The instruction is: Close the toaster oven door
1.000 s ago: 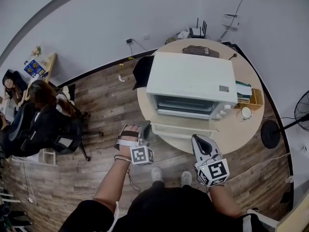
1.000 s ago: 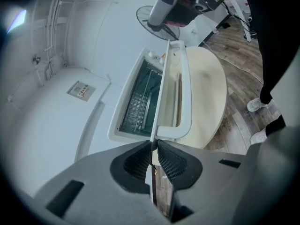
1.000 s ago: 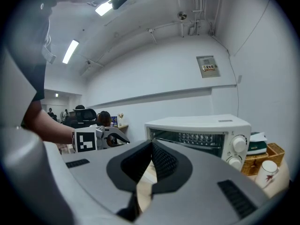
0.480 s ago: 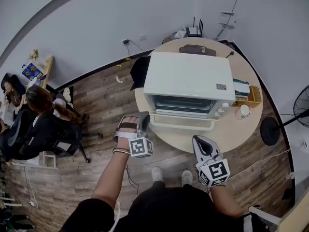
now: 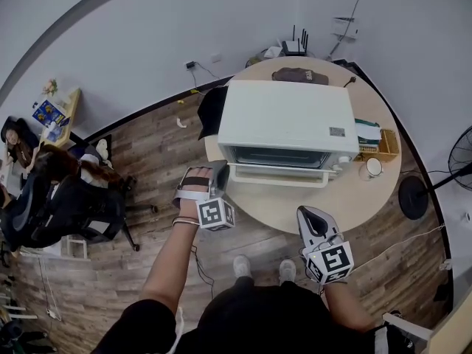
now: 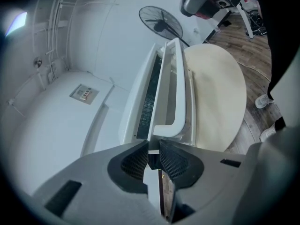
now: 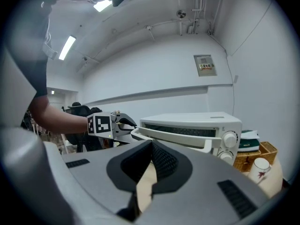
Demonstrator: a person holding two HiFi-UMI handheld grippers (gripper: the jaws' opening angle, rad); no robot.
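Two grippers show, but only the left gripper [image 5: 220, 177] is at the work. It sits at the left end of the door [image 5: 277, 169], whose long axis runs rightward from it across mid-frame. Its jaws have just been opening and stand slightly apart, the door's corner in the gap, not pinched. The door is almost upright on the oven [image 5: 287, 116] and faces the lower edge. The right gripper [image 5: 307, 214], clenched on nothing, hangs lower right, well apart.

White walls [image 5: 147, 28], wood-plank floor [image 5: 155, 139], round beige table [image 5: 295, 205], standing fan [image 5: 461, 159] at right, ceiling strip light [image 7: 67, 47].
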